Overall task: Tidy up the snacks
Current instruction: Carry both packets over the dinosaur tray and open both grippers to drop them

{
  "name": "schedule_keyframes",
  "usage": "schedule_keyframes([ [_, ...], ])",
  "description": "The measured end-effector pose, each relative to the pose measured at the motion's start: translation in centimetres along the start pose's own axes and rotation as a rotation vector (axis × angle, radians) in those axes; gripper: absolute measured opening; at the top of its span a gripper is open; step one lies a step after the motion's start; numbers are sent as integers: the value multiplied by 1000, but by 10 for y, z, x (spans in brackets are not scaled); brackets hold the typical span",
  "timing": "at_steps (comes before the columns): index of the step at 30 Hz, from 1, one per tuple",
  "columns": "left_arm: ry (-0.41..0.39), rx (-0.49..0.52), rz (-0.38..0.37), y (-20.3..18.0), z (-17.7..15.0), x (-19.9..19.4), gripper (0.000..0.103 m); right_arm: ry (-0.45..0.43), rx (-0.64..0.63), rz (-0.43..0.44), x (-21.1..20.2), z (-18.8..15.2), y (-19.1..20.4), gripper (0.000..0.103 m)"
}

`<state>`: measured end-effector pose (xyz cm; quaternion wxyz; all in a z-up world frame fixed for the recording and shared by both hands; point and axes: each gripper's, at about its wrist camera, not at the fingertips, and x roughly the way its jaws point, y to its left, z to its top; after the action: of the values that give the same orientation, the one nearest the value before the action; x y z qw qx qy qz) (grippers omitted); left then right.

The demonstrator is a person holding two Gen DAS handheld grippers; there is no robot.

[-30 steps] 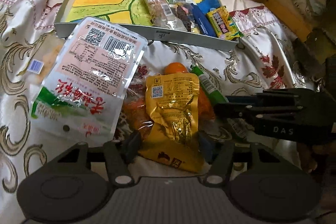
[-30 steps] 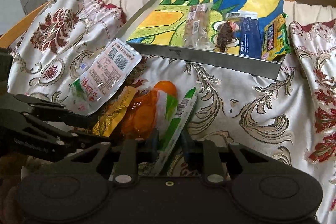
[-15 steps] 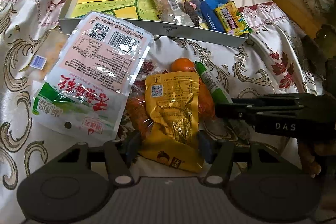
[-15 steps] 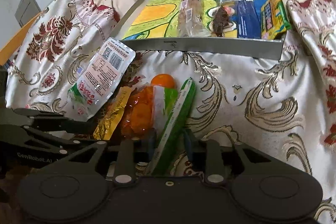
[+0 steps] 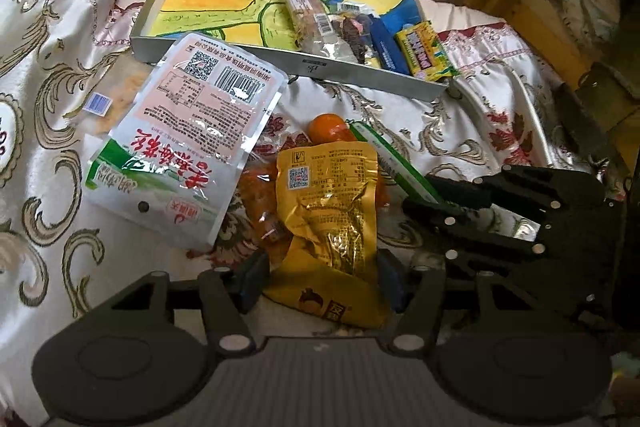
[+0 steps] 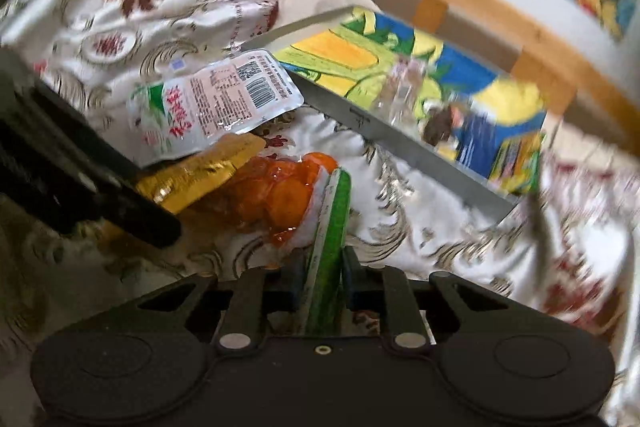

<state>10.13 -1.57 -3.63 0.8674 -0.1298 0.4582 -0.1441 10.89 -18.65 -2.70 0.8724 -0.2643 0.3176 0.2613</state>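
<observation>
Right gripper (image 6: 323,281) closing on green stick pack (image 6: 330,239), now tilted on edge, short of tray (image 6: 400,137); left gripper (image 5: 320,277) grasping gold pouch (image 5: 332,223)

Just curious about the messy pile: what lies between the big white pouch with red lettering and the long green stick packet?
In the left wrist view, a gold foil pouch on a clear bag of orange snacks.

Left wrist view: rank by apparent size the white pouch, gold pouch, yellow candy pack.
1. white pouch
2. gold pouch, though nearer the camera, so unsure against the white one
3. yellow candy pack, farthest away in the tray
</observation>
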Motion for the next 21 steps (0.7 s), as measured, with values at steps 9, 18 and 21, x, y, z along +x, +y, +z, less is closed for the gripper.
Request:
schedule_keyframes([
  [9,-52,-25,-9,-2,3,-13,62,-56,-86,-99,-8,1,7,18],
  [18,-136,-12,32,-10,34,-12,62,-159,-71,-194,-17,6,-8,18],
  [21,-178,28,71,-17,55,-6,62,-221,-42,-249,-21,11,-19,18],
])
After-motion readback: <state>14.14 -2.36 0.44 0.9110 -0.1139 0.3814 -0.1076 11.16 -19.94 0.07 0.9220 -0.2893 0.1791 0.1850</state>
